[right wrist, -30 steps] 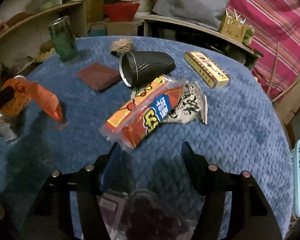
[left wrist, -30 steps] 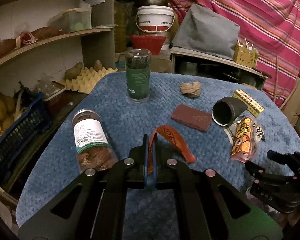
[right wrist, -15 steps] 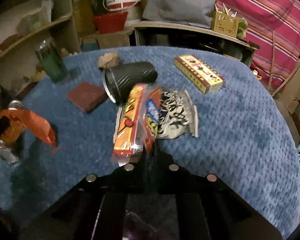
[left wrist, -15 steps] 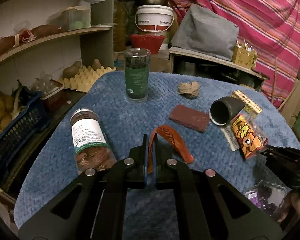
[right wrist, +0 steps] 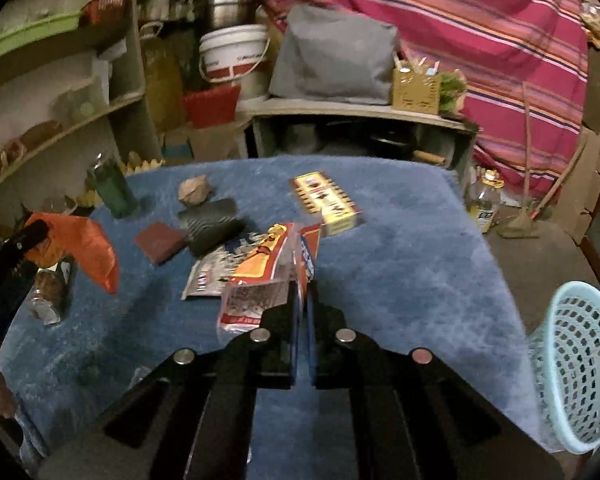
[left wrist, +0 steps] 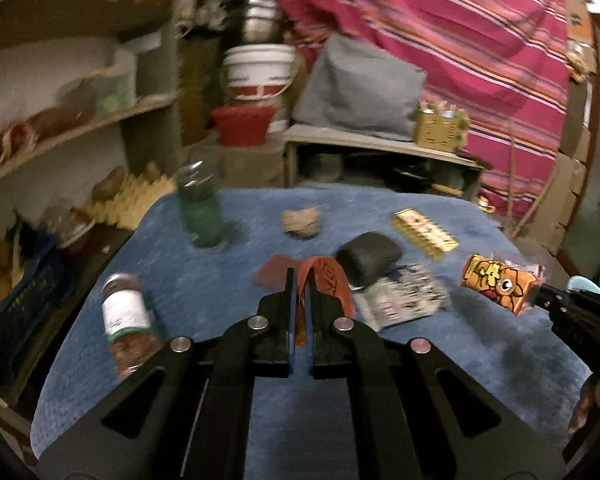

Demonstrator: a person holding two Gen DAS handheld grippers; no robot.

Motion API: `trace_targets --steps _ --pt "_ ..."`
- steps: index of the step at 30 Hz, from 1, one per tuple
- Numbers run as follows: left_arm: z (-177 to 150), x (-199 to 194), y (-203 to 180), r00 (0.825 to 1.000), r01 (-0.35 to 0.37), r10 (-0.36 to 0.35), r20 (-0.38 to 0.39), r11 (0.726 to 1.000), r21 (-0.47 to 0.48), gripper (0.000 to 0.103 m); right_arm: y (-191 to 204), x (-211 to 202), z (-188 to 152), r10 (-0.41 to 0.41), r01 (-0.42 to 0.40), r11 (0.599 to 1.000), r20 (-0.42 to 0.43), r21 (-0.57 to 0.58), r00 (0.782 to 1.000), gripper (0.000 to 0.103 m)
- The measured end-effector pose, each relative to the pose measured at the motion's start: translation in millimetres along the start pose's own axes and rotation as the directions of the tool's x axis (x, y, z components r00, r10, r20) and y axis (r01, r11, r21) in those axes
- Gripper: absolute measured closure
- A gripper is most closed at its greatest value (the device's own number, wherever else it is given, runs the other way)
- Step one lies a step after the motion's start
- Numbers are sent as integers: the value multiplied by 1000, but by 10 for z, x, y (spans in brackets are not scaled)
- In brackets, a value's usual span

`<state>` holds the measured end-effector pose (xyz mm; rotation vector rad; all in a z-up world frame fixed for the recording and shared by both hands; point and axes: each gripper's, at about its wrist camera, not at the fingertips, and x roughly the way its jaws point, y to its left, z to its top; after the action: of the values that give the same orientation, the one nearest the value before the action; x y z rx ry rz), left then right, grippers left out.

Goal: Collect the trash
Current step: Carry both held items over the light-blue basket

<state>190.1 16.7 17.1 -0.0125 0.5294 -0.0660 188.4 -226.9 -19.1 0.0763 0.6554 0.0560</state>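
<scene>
My left gripper (left wrist: 299,280) is shut on an orange wrapper (left wrist: 327,280) and holds it above the blue table cover (left wrist: 220,280); from the right wrist that wrapper (right wrist: 80,248) hangs at the left. My right gripper (right wrist: 303,292) is shut on a yellow-and-red snack bag (right wrist: 268,264), lifted off the cover; in the left wrist view the bag (left wrist: 500,284) floats at the right. A black-and-white wrapper (right wrist: 216,268), a black cup (right wrist: 212,224) on its side and a crumpled brown paper (right wrist: 195,194) lie on the cover.
A pale blue mesh basket (right wrist: 576,368) stands right of the table. On the cover: a dark red pad (right wrist: 159,240), a yellow box (right wrist: 326,204), a green jar (left wrist: 200,208) upright, a labelled jar (left wrist: 126,320) lying down. Shelves at the left.
My right gripper closed on the snack bag and lifted it up and to the right. My left gripper rose with the orange wrapper, drawing back from the table.
</scene>
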Motion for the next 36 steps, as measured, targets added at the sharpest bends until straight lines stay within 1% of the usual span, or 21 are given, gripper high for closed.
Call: trace_targets --steps 4,7,9,12,15,16,18,19,21,25,27,30,31,33,36 --pt "65 -89 -404 998 56 -56 15 998 26 101 -320 -198 -10 -14 14 1000 25 26 1000 99" --pt "91 -91 -703 994 108 -108 8 994 36 101 -591 -353 -16 -43 41 998 45 47 998 99" --pt "97 -87 -869 992 124 -124 4 991 52 101 -799 -466 -27 -63 59 996 57 66 996 99" --pt "114 -94 -1177 986 164 -164 -1 984 75 101 -1125 -626 -64 -103 97 991 67 89 992 99" --pt "139 -114 -1493 977 213 -213 -4 972 98 101 -1419 -756 -101 -142 134 985 70 108 987 99" --pt "148 -125 -1656 972 236 -236 -6 965 114 101 -1524 -806 -118 -158 149 982 71 117 985 99" --pt "135 -146 -1859 965 262 -264 -5 955 138 101 -1740 -913 -157 -187 176 975 71 136 980 99" --pt "132 -163 -2031 958 285 -287 -5 946 156 101 -1844 -965 -172 -201 190 971 71 145 977 99" --pt "112 -185 -2237 948 315 -318 -9 933 173 101 -2050 -1067 -211 -231 217 962 69 165 971 99" --pt "13 -213 -2745 921 383 -388 -23 896 224 101 -2461 -1244 -312 -279 261 942 61 212 958 99" --pt "-39 -225 -2961 911 406 -411 -34 880 248 101 -2645 -1313 -373 -299 280 932 53 232 953 99" --pt "-120 -240 -3273 892 447 -449 -60 852 274 101 -2799 -1359 -449 -315 296 923 41 246 948 99" --pt "-154 -246 -3397 882 466 -467 -70 838 284 101 -2849 -1370 -478 -318 300 921 37 249 947 99" --pt "-188 -237 -3538 869 490 -488 -88 821 293 101 -2913 -1379 -532 -324 307 918 29 253 946 99" --pt "-233 -195 -3773 856 513 -502 -119 802 305 101 -3028 -1401 -597 -332 316 912 18 264 943 99"
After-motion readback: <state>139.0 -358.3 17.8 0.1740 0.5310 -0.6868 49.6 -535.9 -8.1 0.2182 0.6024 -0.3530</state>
